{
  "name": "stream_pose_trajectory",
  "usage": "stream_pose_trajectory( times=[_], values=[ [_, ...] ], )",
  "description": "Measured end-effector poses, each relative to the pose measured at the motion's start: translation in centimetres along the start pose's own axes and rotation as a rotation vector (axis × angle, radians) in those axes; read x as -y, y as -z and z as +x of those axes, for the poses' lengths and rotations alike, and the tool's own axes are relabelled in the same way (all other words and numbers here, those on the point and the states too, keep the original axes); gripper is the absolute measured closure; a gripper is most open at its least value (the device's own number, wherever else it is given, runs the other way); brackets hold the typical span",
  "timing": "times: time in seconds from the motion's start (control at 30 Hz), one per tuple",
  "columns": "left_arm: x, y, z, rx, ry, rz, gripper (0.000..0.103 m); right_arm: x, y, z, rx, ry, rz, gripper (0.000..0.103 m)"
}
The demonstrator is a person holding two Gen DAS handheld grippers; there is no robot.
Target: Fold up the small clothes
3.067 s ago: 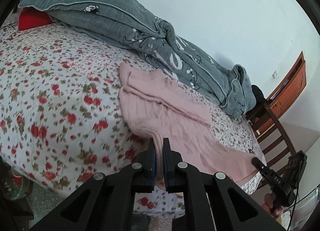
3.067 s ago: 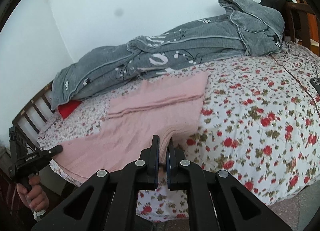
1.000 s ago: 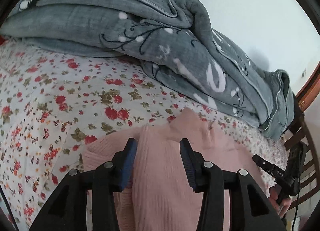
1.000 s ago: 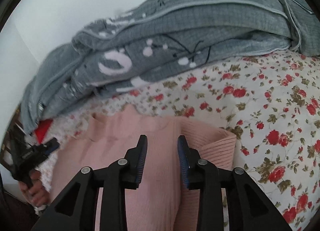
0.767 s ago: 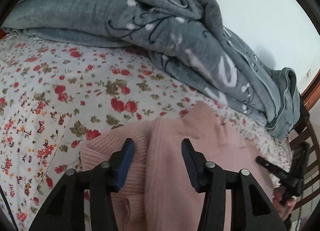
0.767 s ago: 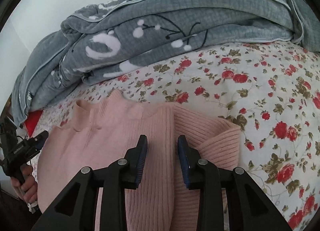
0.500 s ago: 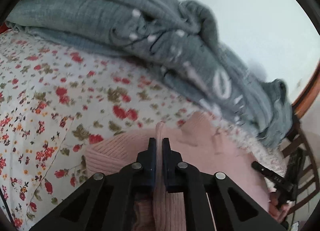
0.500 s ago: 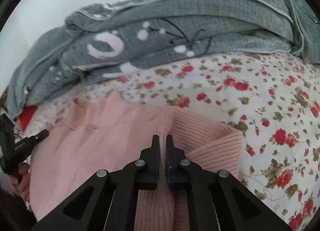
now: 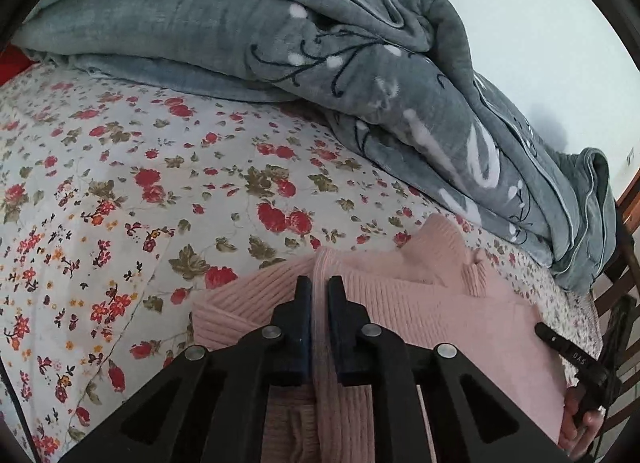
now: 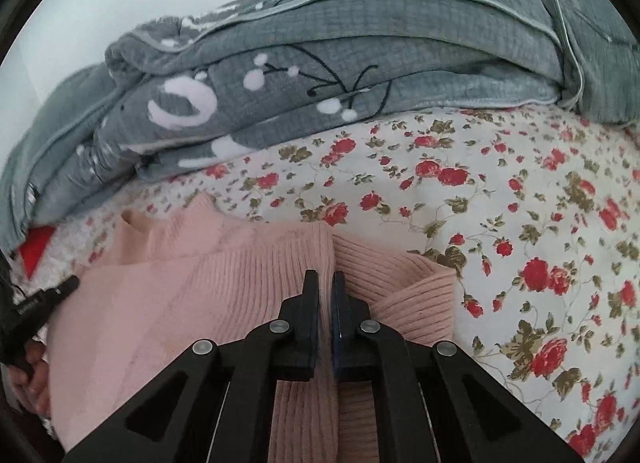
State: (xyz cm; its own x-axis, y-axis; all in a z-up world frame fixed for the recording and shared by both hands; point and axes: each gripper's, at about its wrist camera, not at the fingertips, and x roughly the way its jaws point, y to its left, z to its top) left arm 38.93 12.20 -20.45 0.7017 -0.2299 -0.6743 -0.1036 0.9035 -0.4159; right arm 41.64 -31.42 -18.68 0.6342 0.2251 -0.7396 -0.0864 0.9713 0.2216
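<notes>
I am in a bedroom at home. Before me lies a bed with a flowered sheet (image 9: pixel 140 167), white with red roses. A grey quilt (image 10: pixel 360 43) is bundled along the far side against a plain pale wall (image 9: pixel 520 3). A wooden chair (image 9: pixel 624 287) stands at the bed's end, and something red (image 10: pixel 38 251) shows under the quilt.
</notes>
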Motion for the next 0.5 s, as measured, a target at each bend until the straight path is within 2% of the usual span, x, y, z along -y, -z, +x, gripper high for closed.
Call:
stream_pose_trajectory(
  times=[0.03,0.07,0.13,0.23,0.3,0.37,0.5],
  values=[
    [0.3,0.0,-0.2,0.003,-0.008,0.016,0.081,0.0,0.0,-0.1,0.002,-0.008,0.003,0.092],
    [0.5,0.0,-0.4,0.005,0.000,0.035,0.078,0.2,0.0,-0.5,0.010,-0.022,0.009,0.089],
    [0.8,-0.1,-1.5,0.026,0.061,0.074,0.070,0.8,-0.2,-1.4,0.028,-0.038,0.029,0.080],
    [2.0,-0.6,-4.3,0.085,0.115,0.130,0.061,0.9,-1.1,-3.7,0.064,-0.013,0.027,0.077],
    [3.2,-1.1,-5.2,0.088,0.139,0.169,0.059,-0.1,-2.0,-4.8,0.069,0.020,-0.016,0.075],
    [4.9,-1.5,-5.3,0.082,0.128,0.223,0.058,-1.7,-2.7,-5.4,0.076,0.031,-0.064,0.074],
    [6.4,-1.0,-3.2,0.054,0.091,0.289,0.058,-4.7,-2.7,-4.0,0.061,-0.074,-0.089,0.074]
  ],
)
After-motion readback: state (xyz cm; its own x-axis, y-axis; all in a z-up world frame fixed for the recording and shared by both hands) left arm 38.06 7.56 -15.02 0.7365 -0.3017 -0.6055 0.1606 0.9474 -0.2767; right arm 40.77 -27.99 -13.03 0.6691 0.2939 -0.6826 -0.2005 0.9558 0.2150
